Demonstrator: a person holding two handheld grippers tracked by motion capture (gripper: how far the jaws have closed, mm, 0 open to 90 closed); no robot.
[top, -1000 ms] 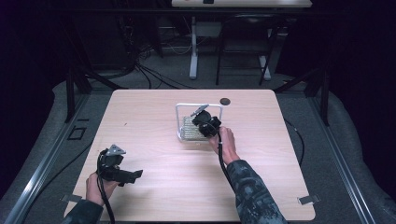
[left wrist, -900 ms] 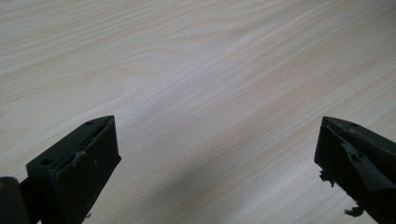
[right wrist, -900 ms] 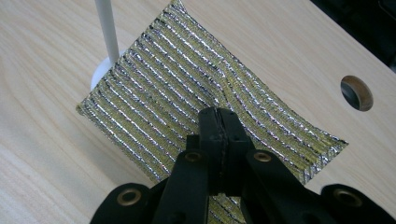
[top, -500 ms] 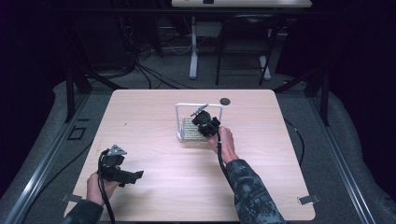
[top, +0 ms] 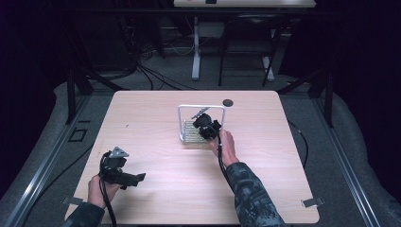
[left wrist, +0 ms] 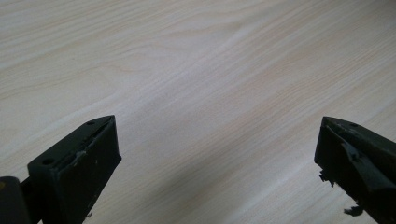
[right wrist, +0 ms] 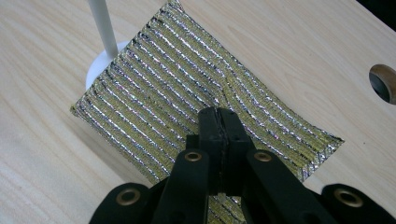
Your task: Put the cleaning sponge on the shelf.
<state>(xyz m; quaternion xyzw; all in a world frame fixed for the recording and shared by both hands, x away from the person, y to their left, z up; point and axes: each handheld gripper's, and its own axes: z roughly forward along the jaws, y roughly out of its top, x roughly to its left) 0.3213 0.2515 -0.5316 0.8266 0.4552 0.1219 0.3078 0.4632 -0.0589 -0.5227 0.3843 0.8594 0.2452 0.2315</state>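
A glittery gold-and-silver striped cloth [top: 190, 133] [right wrist: 177, 88] lies flat on the wooden table, beneath a white wire rack [top: 201, 108]. My right gripper [top: 202, 126] [right wrist: 218, 114] points down onto the cloth's middle. Its jaws are pressed together, and the fabric puckers in a small crease at their tips. My left gripper [top: 140, 178] [left wrist: 217, 149] hovers low over bare wood near the table's front left corner, jaws wide apart with nothing between them.
The rack's white pole [right wrist: 103, 28] rises from a round foot [right wrist: 98, 72] at one corner of the cloth. A round cable hole [top: 228, 102] [right wrist: 384, 81] sits in the table behind the rack. Dark floor and table legs lie beyond the far edge.
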